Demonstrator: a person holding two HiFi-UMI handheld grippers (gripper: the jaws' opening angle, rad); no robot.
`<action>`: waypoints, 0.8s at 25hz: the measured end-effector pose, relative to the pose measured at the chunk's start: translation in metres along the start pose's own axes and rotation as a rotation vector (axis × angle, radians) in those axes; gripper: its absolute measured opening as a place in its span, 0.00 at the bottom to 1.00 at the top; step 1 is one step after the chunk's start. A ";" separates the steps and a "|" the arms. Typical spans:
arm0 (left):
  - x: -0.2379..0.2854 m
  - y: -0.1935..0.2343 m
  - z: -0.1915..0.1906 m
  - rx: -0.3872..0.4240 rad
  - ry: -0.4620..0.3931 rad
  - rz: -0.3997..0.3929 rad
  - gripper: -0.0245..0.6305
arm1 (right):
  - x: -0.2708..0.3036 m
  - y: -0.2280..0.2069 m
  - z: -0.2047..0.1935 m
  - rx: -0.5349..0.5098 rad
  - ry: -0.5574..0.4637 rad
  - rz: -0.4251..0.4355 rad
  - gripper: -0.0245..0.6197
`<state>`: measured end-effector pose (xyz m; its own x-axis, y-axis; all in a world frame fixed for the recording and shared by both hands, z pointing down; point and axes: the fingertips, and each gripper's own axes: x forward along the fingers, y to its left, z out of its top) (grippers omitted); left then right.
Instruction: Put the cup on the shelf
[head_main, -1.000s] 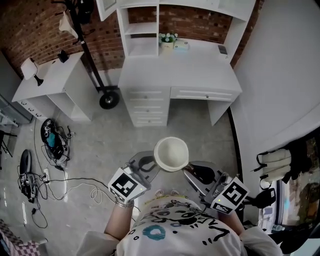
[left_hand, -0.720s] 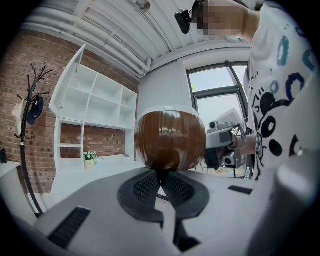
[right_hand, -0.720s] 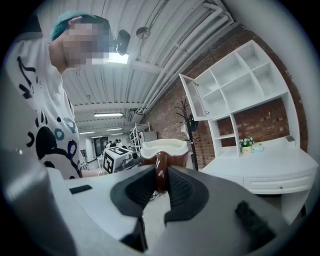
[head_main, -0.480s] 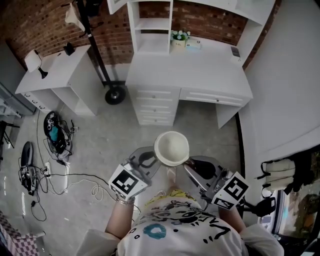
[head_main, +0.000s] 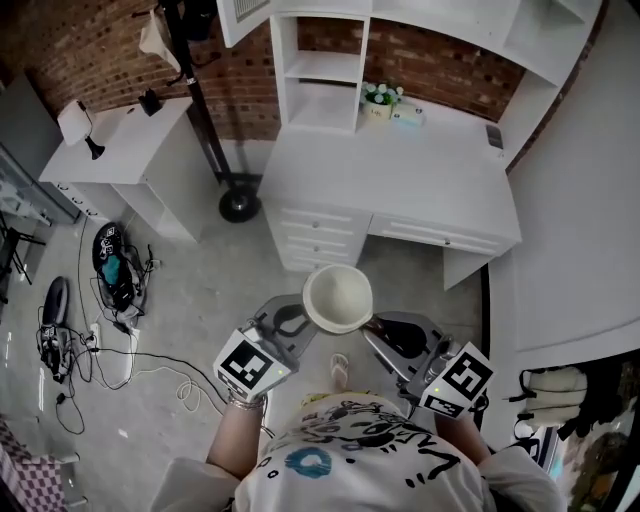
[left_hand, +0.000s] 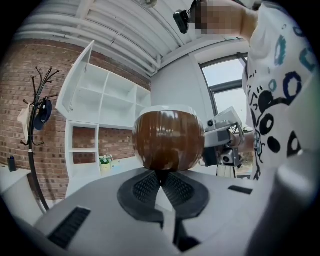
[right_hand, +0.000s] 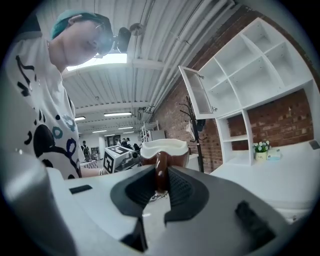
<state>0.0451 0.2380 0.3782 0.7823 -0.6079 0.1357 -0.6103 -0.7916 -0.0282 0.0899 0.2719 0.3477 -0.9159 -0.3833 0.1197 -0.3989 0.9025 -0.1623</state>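
Note:
A cup (head_main: 338, 298), white inside and glossy brown outside (left_hand: 168, 140), hangs in the air between both grippers, over the floor in front of the white desk (head_main: 400, 185). My right gripper (head_main: 372, 325) is shut on the cup's brown handle (right_hand: 161, 170), which stands upright between its pads. My left gripper (head_main: 300, 318) is shut, and its closed tips (left_hand: 160, 175) rest against the lower part of the cup's brown wall. The white shelf unit (head_main: 330, 70) stands on the desk against the brick wall, with open compartments.
A small pot of flowers (head_main: 378, 98) and a little box (head_main: 408, 115) sit at the back of the desk. A second white table (head_main: 130, 150), a coat stand (head_main: 200, 100) and floor cables (head_main: 110, 290) lie to the left. A white wall (head_main: 590, 200) bounds the right.
The desk and shelf have shifted lower and nearer in the head view as the person steps toward them. Both grippers and the cup keep the same hold.

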 end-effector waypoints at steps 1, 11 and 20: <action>0.005 0.007 0.002 0.001 -0.001 0.008 0.06 | 0.003 -0.008 0.003 0.000 -0.002 0.009 0.13; 0.048 0.053 0.005 -0.037 -0.017 0.037 0.06 | 0.021 -0.068 0.016 -0.016 0.014 0.037 0.13; 0.065 0.106 0.001 -0.031 -0.006 0.028 0.06 | 0.051 -0.120 0.021 0.020 -0.002 0.001 0.13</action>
<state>0.0317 0.1143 0.3832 0.7657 -0.6301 0.1295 -0.6353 -0.7723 -0.0010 0.0901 0.1402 0.3531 -0.9165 -0.3824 0.1174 -0.3984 0.8989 -0.1823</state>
